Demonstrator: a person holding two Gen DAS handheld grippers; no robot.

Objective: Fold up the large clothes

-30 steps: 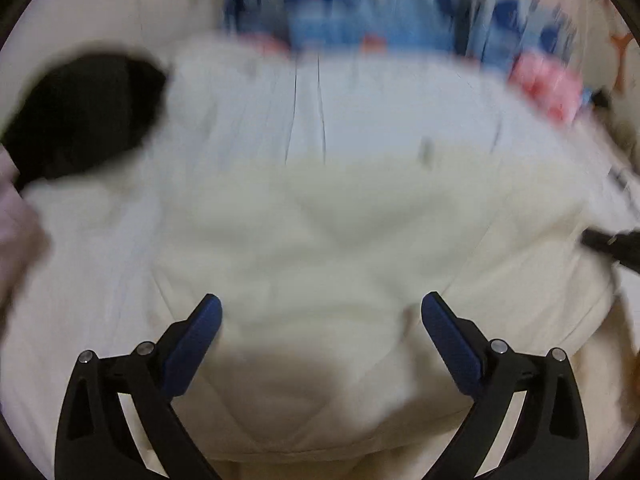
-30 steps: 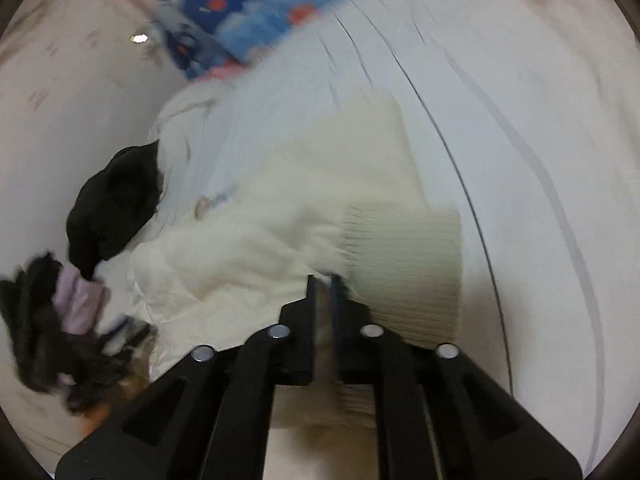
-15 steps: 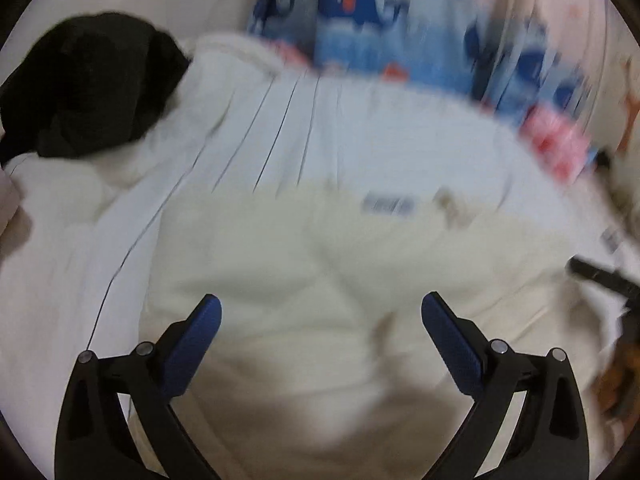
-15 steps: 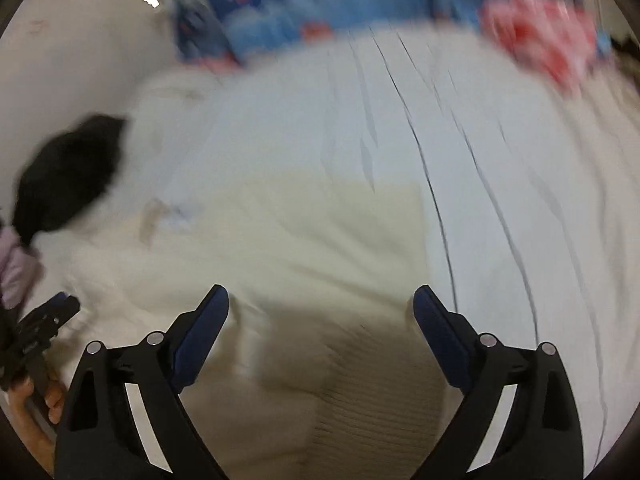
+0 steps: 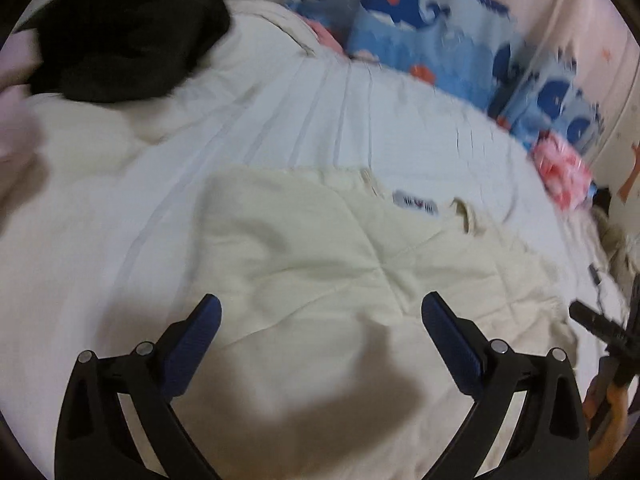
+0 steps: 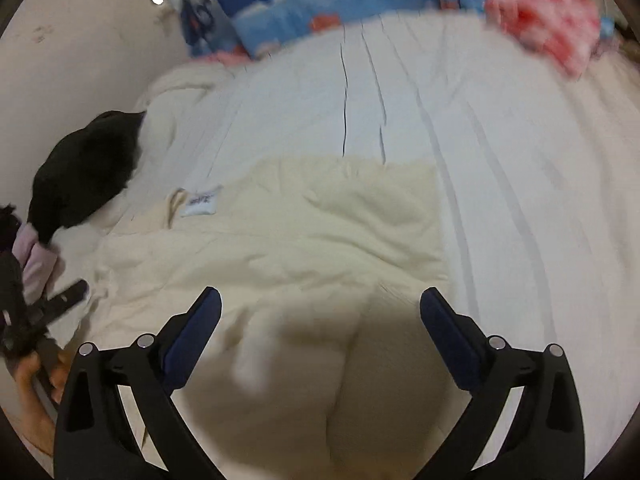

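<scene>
A large cream sweater (image 5: 320, 264) lies flat on the white bed sheet (image 5: 280, 128), its neck label (image 5: 414, 203) at the far edge. It also shows in the right wrist view (image 6: 320, 232) with its label (image 6: 200, 202) at the left. My left gripper (image 5: 320, 320) is open and empty above the sweater's left part. My right gripper (image 6: 320, 316) is open and empty above the sweater's right part, where a folded layer lies. The right gripper's tip shows in the left wrist view (image 5: 596, 322), and the left gripper shows in the right wrist view (image 6: 48, 308).
A black garment (image 5: 120, 32) lies on a white bundle at the far left (image 6: 84, 172). Blue whale-print pillows (image 5: 432, 40) line the wall at the back (image 6: 300, 4). A pink-red cloth (image 5: 564, 172) sits at the far right (image 6: 548, 36).
My right gripper was shut on the sweater's ribbed edge one second ago and has since opened and let it go. Both grippers have drawn back and the sweater lies flatter.
</scene>
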